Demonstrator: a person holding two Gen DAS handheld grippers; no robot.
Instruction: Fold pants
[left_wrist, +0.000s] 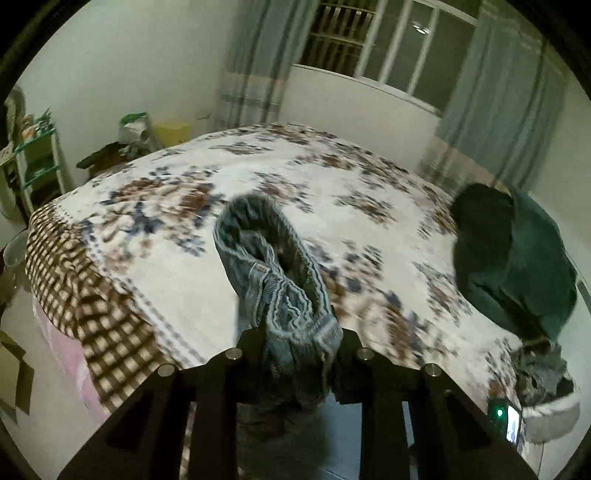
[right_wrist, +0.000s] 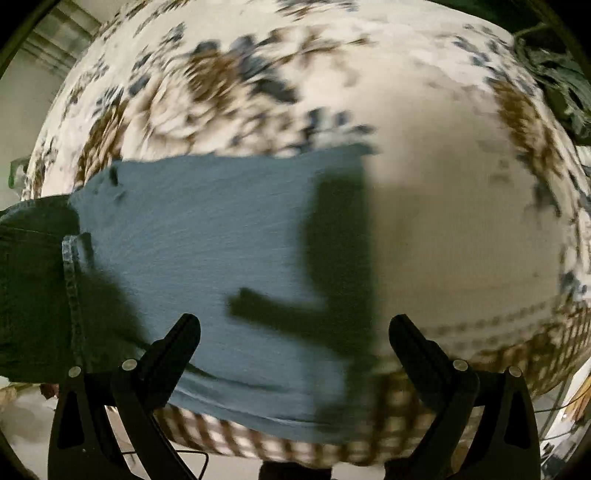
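pants: your blue denim pants (right_wrist: 221, 236) lie partly flat across the near edge of the bed, the leg spread out under your right wrist camera, with a seamed edge at the left side of that view.
pants, lifted end: in the left wrist view a bunched, seamed end of the pants (left_wrist: 280, 280) rises off the cover in a loop, held up from below.
left gripper: your left gripper (left_wrist: 297, 341) is clamped narrow on that bunched denim, the cloth filling the gap between its 2 fingers.
right gripper: your right gripper (right_wrist: 295, 332) stands wide, nothing between its 2 fingers; it hangs over the flat leg near the hem end, and its shadow falls on the denim. whether it touches the cloth you cannot tell.
bed cover: a white cover (left_wrist: 258, 177) with brown and blue flowers lies under the pants; a brown checked border (left_wrist: 85, 295) runs along the near edge.
other clothes: a dark green garment (left_wrist: 517, 254) is heaped at the right side of the bed, well apart from the pants, with a smaller grey pile (left_wrist: 539, 369) nearer you.
room: a window (left_wrist: 399, 48) with pale curtains (left_wrist: 255, 70) sits behind the bed, and a green shelf rack (left_wrist: 37, 158) stands at the left wall.
blur: both views are smeared, so fine detail cannot be read.
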